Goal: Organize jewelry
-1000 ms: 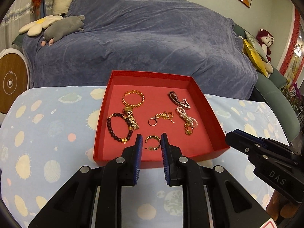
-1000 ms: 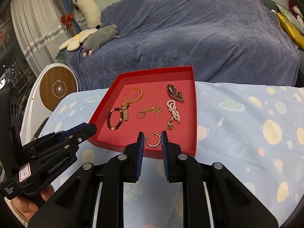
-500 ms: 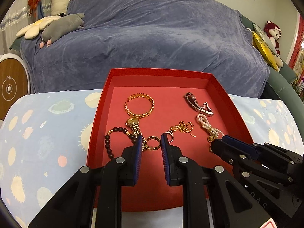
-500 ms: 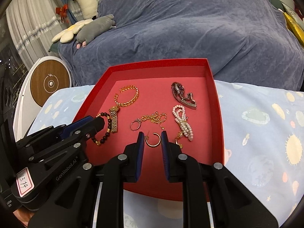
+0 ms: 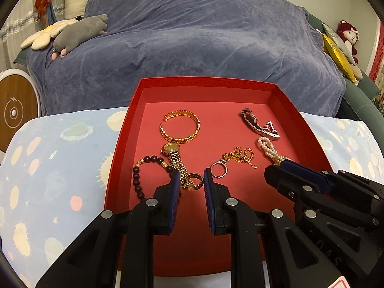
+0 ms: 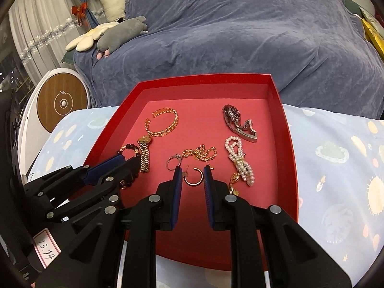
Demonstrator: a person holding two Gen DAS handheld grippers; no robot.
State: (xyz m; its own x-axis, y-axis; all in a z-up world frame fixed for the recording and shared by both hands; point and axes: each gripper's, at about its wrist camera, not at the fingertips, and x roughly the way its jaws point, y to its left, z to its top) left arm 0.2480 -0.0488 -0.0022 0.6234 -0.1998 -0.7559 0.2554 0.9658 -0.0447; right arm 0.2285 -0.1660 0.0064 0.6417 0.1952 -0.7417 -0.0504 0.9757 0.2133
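Note:
A red tray (image 5: 120,144) (image 6: 285,129) on the table holds jewelry. My left gripper (image 5: 191,182) is open, its fingertips either side of the gold watch's clasp end (image 5: 192,181). The gold watch (image 5: 174,156), gold bangle (image 5: 180,127), dark bead bracelet (image 5: 139,175), ring on a gold chain (image 5: 230,162), pearl strand (image 5: 268,147) and silver watch (image 5: 258,124) lie around it. My right gripper (image 6: 191,177) is open with a gold hoop earring (image 6: 194,176) between its fingertips; the pearl strand (image 6: 241,162) lies just right of it.
The table has a light blue patterned cloth (image 5: 55,158). Behind it stands a sofa under a blue cover (image 5: 192,36) with plush toys (image 5: 79,28). A round white and wood device (image 6: 62,100) stands at the left.
Both grippers have moved forward from the tray's near edge to over its floor. The left one now straddles the gold watch's clasp, the right one stays around the hoop earring.

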